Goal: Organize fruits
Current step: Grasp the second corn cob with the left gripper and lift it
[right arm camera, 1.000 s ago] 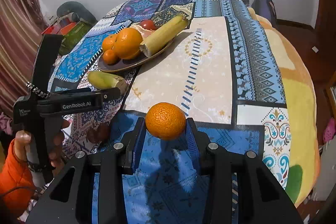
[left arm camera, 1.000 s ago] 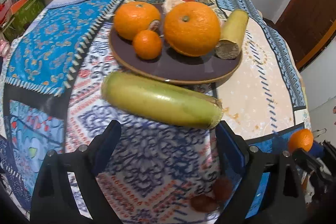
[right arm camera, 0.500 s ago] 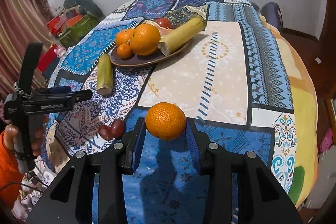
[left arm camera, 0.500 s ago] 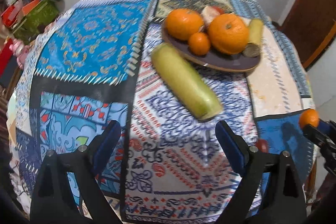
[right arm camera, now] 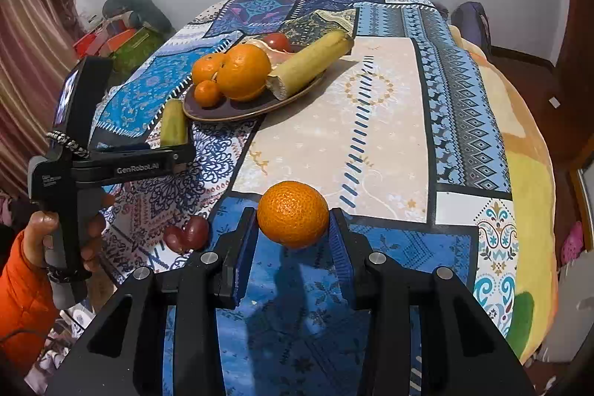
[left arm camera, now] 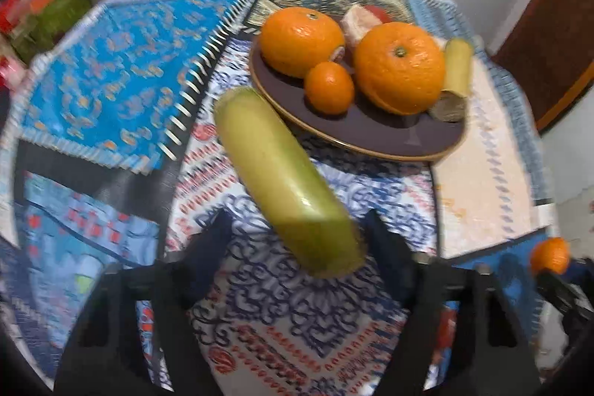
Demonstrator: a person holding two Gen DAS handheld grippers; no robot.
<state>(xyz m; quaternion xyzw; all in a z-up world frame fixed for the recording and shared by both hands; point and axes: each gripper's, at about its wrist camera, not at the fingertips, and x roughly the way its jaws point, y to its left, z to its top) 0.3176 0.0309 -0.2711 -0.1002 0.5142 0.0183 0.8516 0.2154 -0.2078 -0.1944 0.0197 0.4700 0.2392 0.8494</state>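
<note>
Between the blue pads of my right gripper sits a tangerine, pinched on both sides and held clear of the cloth; its skin is pebbled, matte and bright orange, a slightly flattened ball. My left gripper has just been closing around the near end of a yellow-green stalk piece, but its jaws stand a little off the rind on both sides as far as the blurred left view shows, so I judge it not yet gripped. That piece is a smooth, waxy cylinder with a flat cut end, lying on the tablecloth and pointing away from my left gripper toward the plate. Beyond it, the dark, glossy, shallow plate already carries two large oranges, a small tangerine, a longer stalk piece with a fibrous cut face, something pale and peeled, and a red fruit behind. To the left of my right gripper two dark red, shiny fruits lie loose on the soft patterned fabric. So most fruit is gathered; by my judgement the held tangerine, the loose stalk piece and the two red fruits remain.
</note>
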